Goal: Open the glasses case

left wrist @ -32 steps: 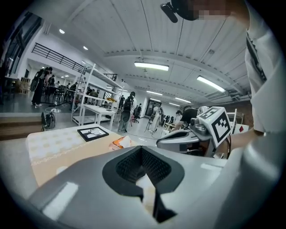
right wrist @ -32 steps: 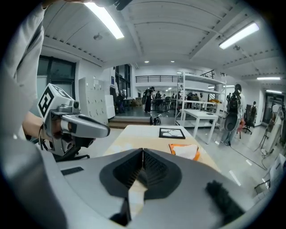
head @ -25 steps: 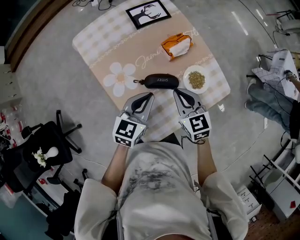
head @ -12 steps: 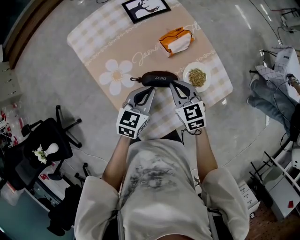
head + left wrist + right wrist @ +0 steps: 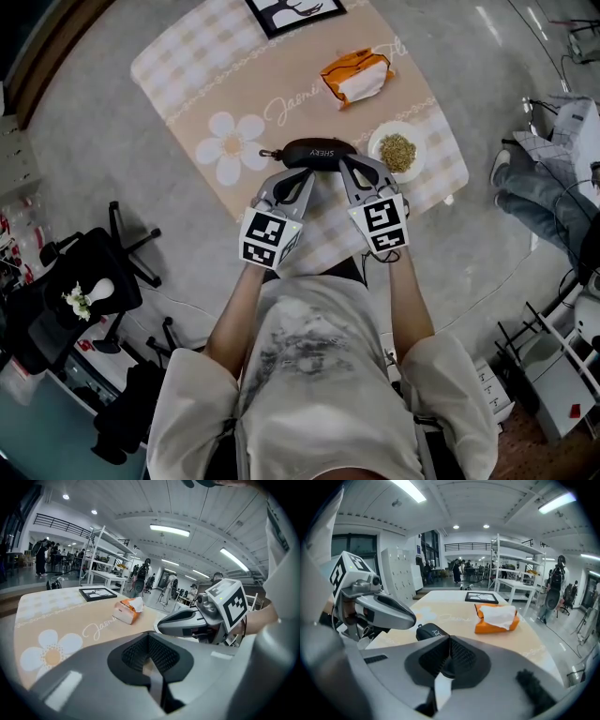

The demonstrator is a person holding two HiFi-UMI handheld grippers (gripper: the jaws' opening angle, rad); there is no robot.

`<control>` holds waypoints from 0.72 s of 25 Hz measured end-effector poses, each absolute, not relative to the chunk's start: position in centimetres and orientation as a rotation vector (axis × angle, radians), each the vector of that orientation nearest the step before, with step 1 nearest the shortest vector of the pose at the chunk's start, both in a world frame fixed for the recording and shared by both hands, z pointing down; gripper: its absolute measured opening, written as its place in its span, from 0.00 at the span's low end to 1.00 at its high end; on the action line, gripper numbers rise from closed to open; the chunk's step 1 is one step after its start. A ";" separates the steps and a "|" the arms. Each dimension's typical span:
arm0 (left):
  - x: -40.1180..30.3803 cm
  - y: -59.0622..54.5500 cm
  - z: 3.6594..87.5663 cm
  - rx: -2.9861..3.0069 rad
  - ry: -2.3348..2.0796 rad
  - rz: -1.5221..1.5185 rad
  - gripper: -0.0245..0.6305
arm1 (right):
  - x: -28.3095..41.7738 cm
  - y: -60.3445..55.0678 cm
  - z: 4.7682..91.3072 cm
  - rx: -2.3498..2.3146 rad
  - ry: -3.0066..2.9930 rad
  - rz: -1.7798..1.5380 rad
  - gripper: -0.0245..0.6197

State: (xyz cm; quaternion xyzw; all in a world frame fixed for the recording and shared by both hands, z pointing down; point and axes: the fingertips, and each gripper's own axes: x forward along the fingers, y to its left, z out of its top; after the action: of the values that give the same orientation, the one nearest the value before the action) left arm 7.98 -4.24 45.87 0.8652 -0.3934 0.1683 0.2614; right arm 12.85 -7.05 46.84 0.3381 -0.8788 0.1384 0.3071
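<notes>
A black zip glasses case lies shut on the beige checked tablecloth, lengthwise across the head view. My left gripper is shut and empty, its tip just short of the case's near side. My right gripper is also shut and empty, its tip at the case's right end; I cannot tell whether it touches. In the right gripper view the case shows just beyond the closed jaws, with the left gripper beside it. The left gripper view shows closed jaws that hide the case.
On the cloth are an orange tissue pack, a white plate of grains right of the case, and a black picture frame at the far edge. A black chair stands on the floor at left. Shelving and people fill the background.
Both grippers have sunk and moved forward to the case's near side; a second ago they hung short of it. Their jaws stayed shut.
</notes>
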 end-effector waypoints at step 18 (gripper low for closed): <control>9.0 -5.4 46.9 2.310 -1.102 0.450 0.04 | 12.3 -5.6 48.3 0.899 -2.347 0.402 0.06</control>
State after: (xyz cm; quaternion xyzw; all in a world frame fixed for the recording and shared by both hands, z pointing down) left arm 8.96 -5.38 46.93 0.8563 -0.4085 0.1669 0.2683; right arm 12.26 -5.60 48.27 0.3376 -0.8815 0.1509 0.2936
